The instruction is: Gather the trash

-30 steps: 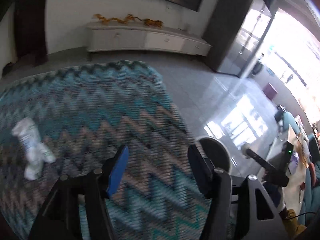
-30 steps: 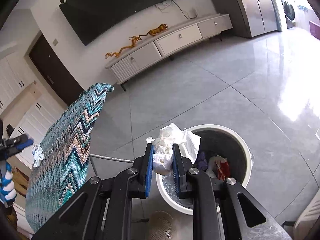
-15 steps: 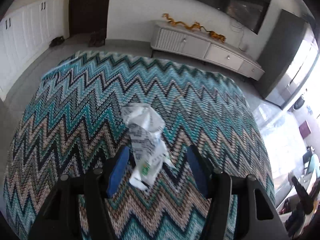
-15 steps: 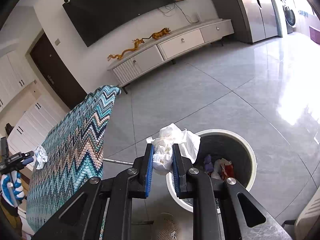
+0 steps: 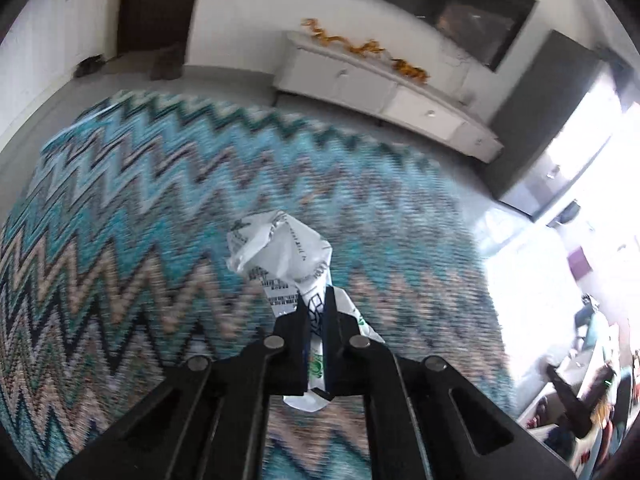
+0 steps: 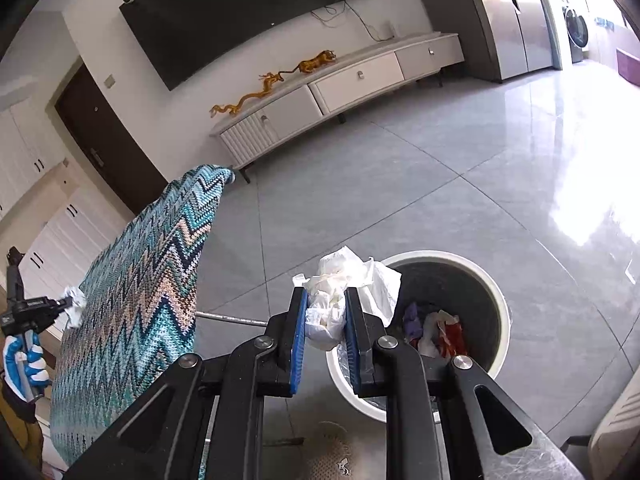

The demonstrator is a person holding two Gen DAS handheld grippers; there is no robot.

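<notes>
A crumpled white printed wrapper (image 5: 280,248) lies on the zigzag cloth (image 5: 120,220), and my left gripper (image 5: 315,300) is shut on its near end, pads pressing the paper. In the right wrist view that left gripper (image 6: 66,303) shows at the cloth's far left edge with the wrapper (image 6: 76,306) at its tip, held by a gloved hand (image 6: 24,360). My right gripper (image 6: 325,294) is shut on a wad of white tissue (image 6: 344,272). The wad hangs just left of the rim of a round white bin (image 6: 432,255) that holds several scraps (image 6: 436,328).
The zigzag cloth (image 6: 148,280) covers a table left of the bin, with a metal bar (image 6: 232,318) under it. A long white TV cabinet (image 6: 340,84) stands against the far wall. Glossy grey floor tiles (image 6: 440,184) stretch beyond the bin. A patterned slipper (image 6: 328,452) lies near my right gripper.
My left gripper swept across the cloth to the wrapper, straddled it and closed on it. The right gripper has kept still, holding the tissue wad by the bin.
</notes>
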